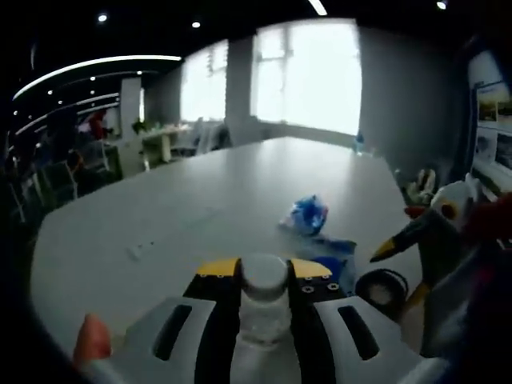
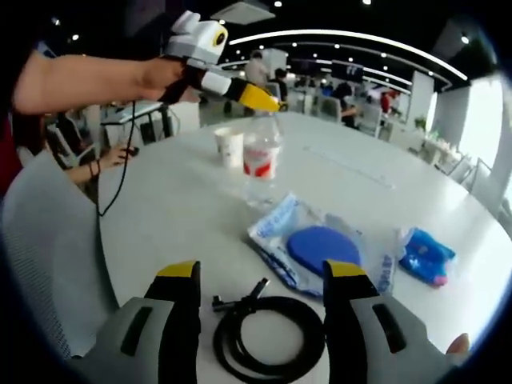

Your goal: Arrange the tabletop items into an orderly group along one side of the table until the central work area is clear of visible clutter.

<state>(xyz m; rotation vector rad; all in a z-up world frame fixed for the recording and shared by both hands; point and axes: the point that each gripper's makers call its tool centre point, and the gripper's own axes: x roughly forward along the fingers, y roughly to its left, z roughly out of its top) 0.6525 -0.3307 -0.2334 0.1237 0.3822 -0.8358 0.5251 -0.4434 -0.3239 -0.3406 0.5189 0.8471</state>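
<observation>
A clear plastic bottle (image 1: pixel 264 298) with a white cap is held between my left gripper's (image 1: pixel 264 272) yellow-tipped jaws, shut on it. From the right gripper view the bottle (image 2: pixel 262 158) has a red label and stands upright on the white table (image 2: pixel 184 208), with the left gripper (image 2: pixel 254 97) at its top. My right gripper (image 2: pixel 262 272) is open over a coil of black cable (image 2: pixel 268 330). Beyond it lie a clear bag with a blue disc (image 2: pixel 323 246) and a crumpled blue packet (image 2: pixel 426 256). A paper cup (image 2: pixel 230 146) stands beside the bottle.
In the left gripper view, the blue packet (image 1: pixel 306 214), the bag (image 1: pixel 332 258), the cable coil (image 1: pixel 382 286) and the right gripper (image 1: pixel 400 240) sit to the right. A grey chair back (image 2: pixel 48 248) stands by the table's edge; a seated person (image 2: pixel 84 168) is behind it.
</observation>
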